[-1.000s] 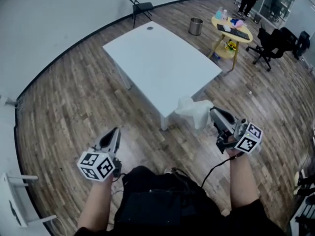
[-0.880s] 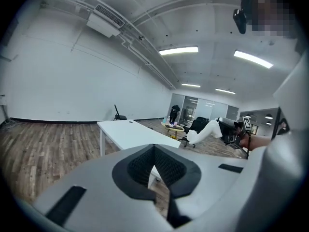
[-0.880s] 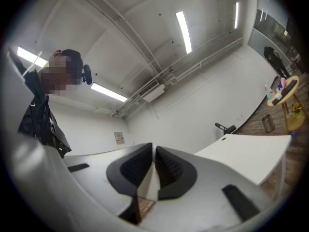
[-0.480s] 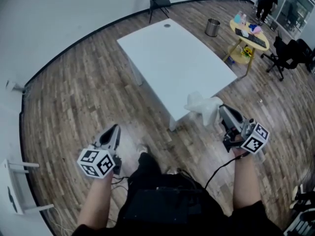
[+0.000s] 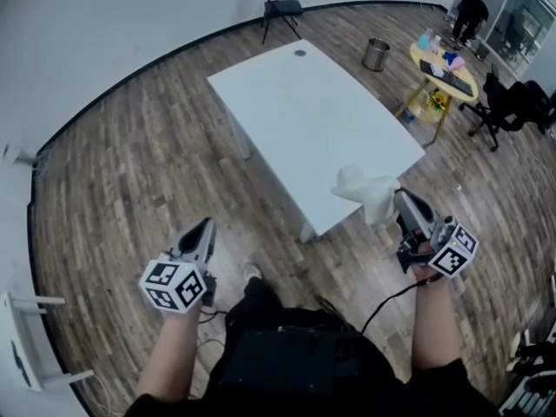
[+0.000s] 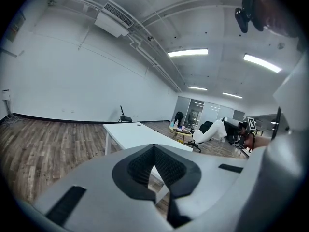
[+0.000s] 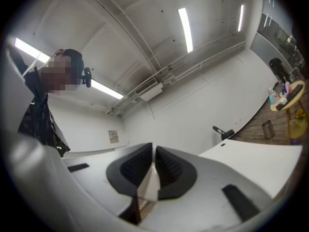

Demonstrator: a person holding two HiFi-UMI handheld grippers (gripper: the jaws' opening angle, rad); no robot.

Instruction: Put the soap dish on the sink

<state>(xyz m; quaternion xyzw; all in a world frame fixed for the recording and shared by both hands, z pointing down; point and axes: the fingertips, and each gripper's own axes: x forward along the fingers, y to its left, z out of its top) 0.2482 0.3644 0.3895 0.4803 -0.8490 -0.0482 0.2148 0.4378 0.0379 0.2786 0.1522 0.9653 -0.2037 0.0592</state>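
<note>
A white soap dish (image 5: pixel 363 187) hangs over the wooden floor by the near corner of the white table (image 5: pixel 313 111). My right gripper (image 5: pixel 401 195) is shut on its edge. In the right gripper view a thin white strip of the soap dish (image 7: pixel 150 185) sits pinched between the dark pads of the right gripper (image 7: pixel 153 170). The left gripper view also catches the soap dish (image 6: pixel 215 129) at the right. My left gripper (image 5: pixel 201 227) is held low over the floor at the left; in its own view the left gripper (image 6: pixel 154 166) is shut, with nothing between the pads. No sink is in view.
The long white table runs diagonally ahead. Beyond it stand a folding chair (image 5: pixel 276 7), a metal bin (image 5: pixel 375 54), a yellow round table (image 5: pixel 441 69) with small items and a black office chair (image 5: pixel 512 102). A person (image 5: pixel 469 11) stands far right. A white rack (image 5: pixel 26 346) is at the left edge.
Both grippers have travelled across the floor with me, so the table's near corner now lies closer to the right gripper. The right gripper's hold on the soap dish is unchanged.
</note>
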